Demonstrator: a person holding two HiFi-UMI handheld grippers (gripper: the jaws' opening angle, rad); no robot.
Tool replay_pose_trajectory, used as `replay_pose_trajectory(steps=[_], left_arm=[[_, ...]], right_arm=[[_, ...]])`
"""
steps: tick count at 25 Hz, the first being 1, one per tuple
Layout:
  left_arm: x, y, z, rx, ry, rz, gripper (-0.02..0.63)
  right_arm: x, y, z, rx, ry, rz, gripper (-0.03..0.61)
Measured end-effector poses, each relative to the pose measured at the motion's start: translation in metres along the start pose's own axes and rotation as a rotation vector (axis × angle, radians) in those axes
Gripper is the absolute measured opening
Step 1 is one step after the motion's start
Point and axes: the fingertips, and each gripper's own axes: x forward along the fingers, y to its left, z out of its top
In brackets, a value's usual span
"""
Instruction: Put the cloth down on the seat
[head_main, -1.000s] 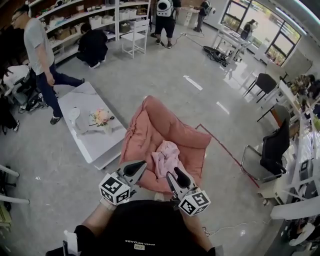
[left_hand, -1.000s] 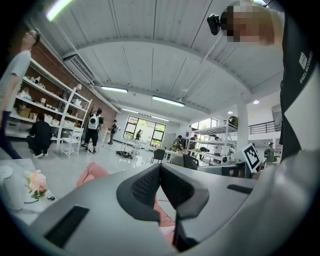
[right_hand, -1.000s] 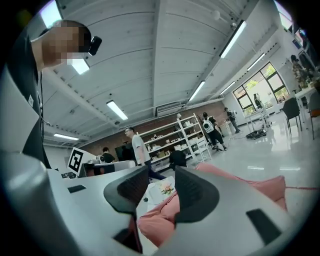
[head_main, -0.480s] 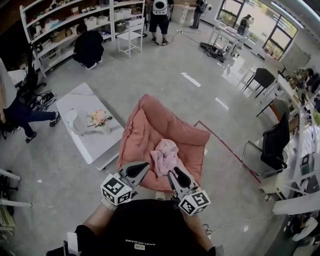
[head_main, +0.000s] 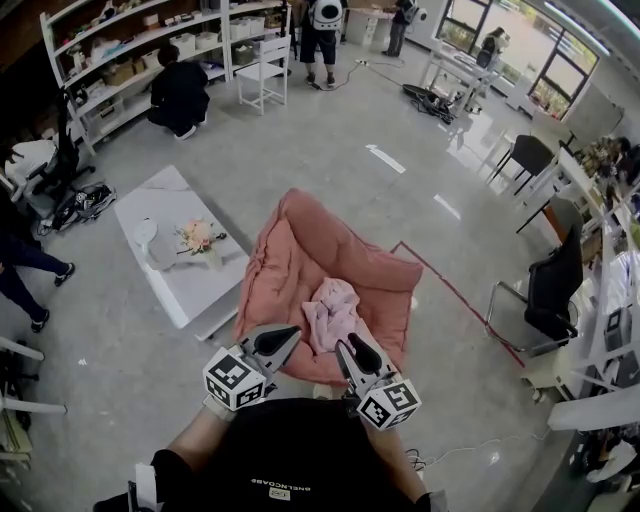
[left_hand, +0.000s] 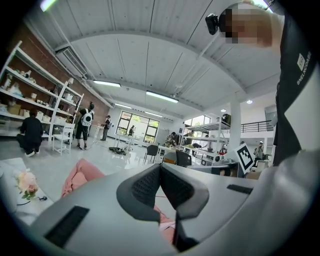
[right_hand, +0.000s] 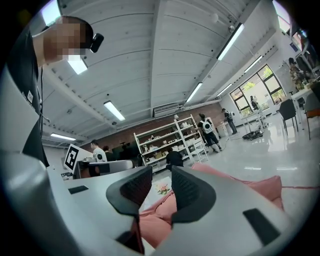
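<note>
A pale pink cloth (head_main: 330, 310) lies crumpled on the front of the salmon-pink beanbag seat (head_main: 300, 250), free of both grippers. My left gripper (head_main: 285, 336) hangs close to my body, just short of the seat's near edge, jaws shut and empty. My right gripper (head_main: 352, 346) is beside it, also shut with nothing between the pads. In the left gripper view the closed jaws (left_hand: 160, 175) point over the seat (left_hand: 80, 172). The right gripper view shows its jaws (right_hand: 162, 182) above the seat (right_hand: 260, 187).
A low white table (head_main: 165, 270) with a flower bunch (head_main: 200, 237) stands left of the seat. A red tape line (head_main: 450, 295) runs on the floor to the right, with a black chair (head_main: 545, 300) beyond it. People and shelves (head_main: 150, 50) are far behind.
Both grippers have stayed almost still near my body. The cloth has not moved. A person at the left has walked off towards the frame's left edge.
</note>
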Motion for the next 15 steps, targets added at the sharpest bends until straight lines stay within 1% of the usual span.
replay_pose_trajectory(steps=[4, 6, 9, 15], left_arm=[[-0.006, 0.002, -0.003, 0.007, 0.0, -0.013, 0.015], [0.0, -0.003, -0.007, 0.009, 0.001, -0.017, 0.015], [0.008, -0.008, -0.009, 0.012, 0.005, -0.015, 0.015], [0.005, -0.006, -0.001, 0.007, 0.012, -0.009, 0.015]], right_arm=[[0.004, 0.004, -0.008, 0.012, 0.004, 0.001, 0.138], [0.001, -0.001, -0.009, 0.012, 0.005, 0.004, 0.138], [-0.003, -0.01, -0.007, 0.013, 0.004, 0.007, 0.138], [0.001, -0.008, 0.001, 0.029, 0.011, 0.007, 0.139]])
